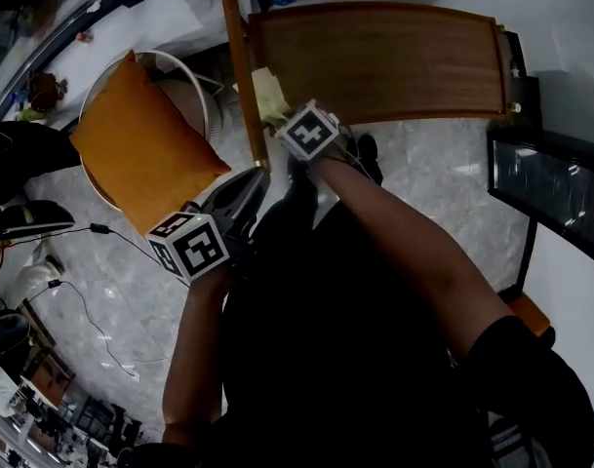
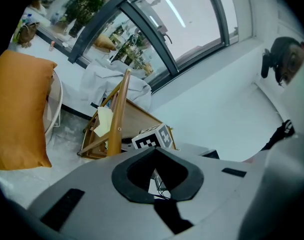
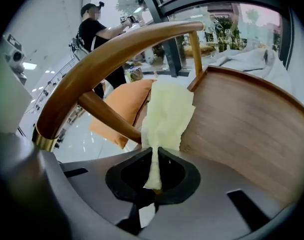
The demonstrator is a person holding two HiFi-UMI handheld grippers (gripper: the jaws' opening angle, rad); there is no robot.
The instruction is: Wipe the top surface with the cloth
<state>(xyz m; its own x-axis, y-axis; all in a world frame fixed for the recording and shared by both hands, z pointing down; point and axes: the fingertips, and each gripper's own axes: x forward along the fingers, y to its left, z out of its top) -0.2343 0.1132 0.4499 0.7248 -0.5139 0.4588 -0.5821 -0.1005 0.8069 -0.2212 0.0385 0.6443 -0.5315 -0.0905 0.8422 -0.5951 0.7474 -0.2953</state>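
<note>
The brown wooden top (image 1: 375, 61) lies across the upper part of the head view, with a wooden rail (image 1: 240, 76) along its left end. A pale yellow cloth (image 1: 270, 96) hangs at that left end beside the rail. My right gripper (image 1: 282, 115) is shut on the cloth. In the right gripper view the cloth (image 3: 166, 114) runs from the closed jaws of my right gripper (image 3: 154, 151) up against the wooden top (image 3: 241, 129), under the curved rail (image 3: 107, 54). My left gripper (image 1: 240, 198) is lower left, away from the top, and my left gripper (image 2: 155, 149) is shut on nothing.
An orange cushion (image 1: 145, 149) rests on a white round chair (image 1: 194, 86) left of the rail. A dark glass-topped unit (image 1: 555, 188) stands at the right. Cables (image 1: 101, 261) trail over the marble floor. A person (image 3: 99, 29) stands far off by the windows.
</note>
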